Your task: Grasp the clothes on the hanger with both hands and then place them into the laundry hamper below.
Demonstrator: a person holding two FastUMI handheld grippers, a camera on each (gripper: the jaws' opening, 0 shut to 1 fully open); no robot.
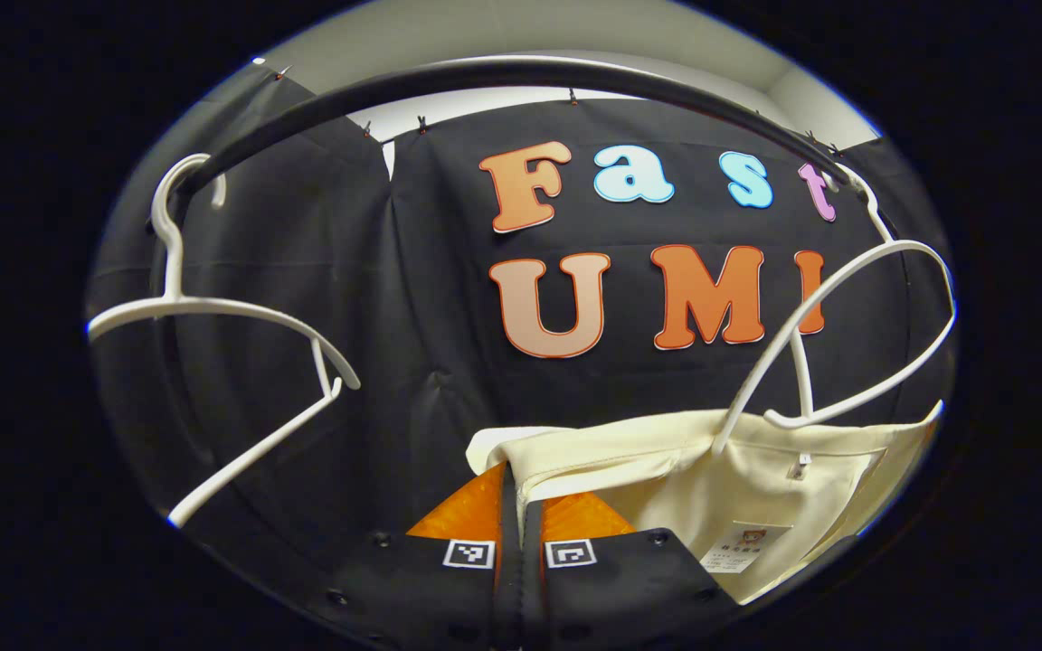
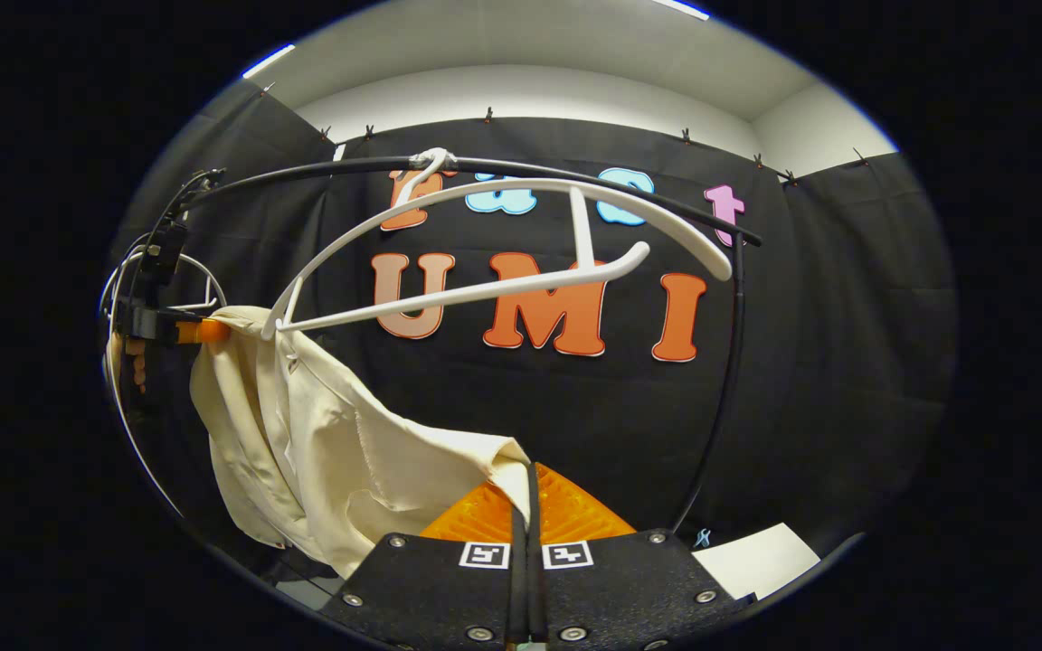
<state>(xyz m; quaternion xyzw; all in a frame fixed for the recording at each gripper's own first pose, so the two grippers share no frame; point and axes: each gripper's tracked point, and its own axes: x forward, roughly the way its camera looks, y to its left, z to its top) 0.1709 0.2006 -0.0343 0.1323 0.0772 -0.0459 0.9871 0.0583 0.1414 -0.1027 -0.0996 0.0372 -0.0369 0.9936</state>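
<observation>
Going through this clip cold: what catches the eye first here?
The cream garment, pulled off its white hanger and stretched between both grippers. The right gripper pinches one edge at the bottom of its view; the left gripper clamps another edge. A second, bare hanger dangles from the black rail at left.

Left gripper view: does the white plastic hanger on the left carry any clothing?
No, that white plastic hanger hangs bare from the black rail.
</observation>
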